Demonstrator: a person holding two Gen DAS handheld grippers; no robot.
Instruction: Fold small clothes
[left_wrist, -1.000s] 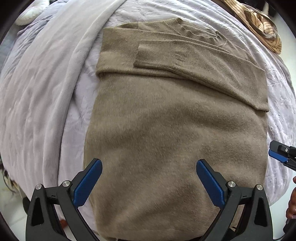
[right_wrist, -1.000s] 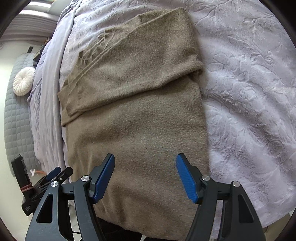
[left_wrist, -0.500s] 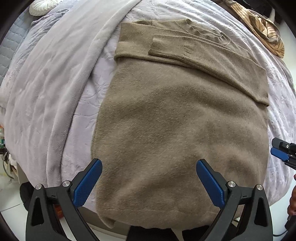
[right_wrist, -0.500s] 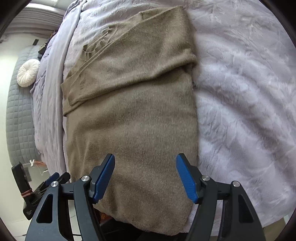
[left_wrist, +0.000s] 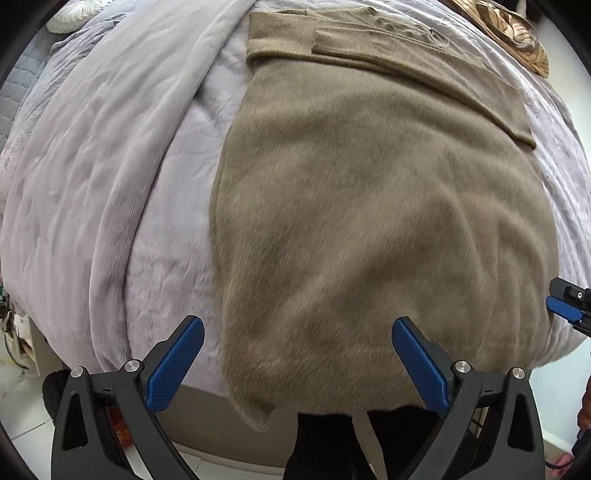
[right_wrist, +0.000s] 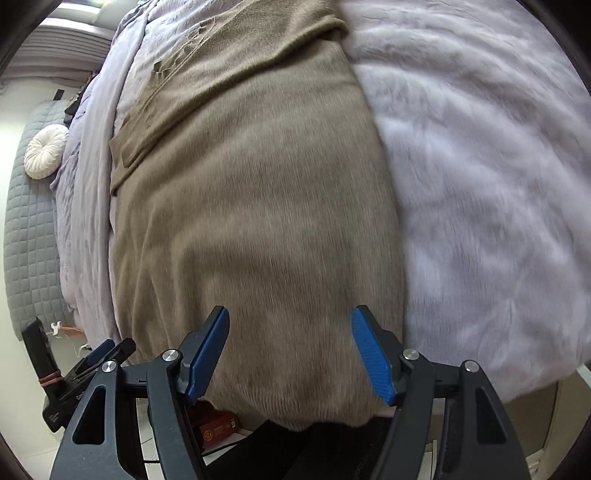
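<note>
A tan knit sweater lies flat on the bed with both sleeves folded across its chest near the collar. Its hem hangs a little over the near bed edge. It also shows in the right wrist view. My left gripper is open and empty, over the hem's left part. My right gripper is open and empty, over the hem's right part. The right gripper's tip shows at the far right of the left wrist view; the left gripper shows at the lower left of the right wrist view.
A lilac bedspread covers the bed, with a folded plush blanket along the left. A round white cushion lies near the grey headboard. A brown patterned garment lies at the far right corner. The floor is below the bed edge.
Both grippers have drawn back toward the near bed edge, so the sweater's hem now shows below the fingers. Both stay open. The sweater has not moved.
</note>
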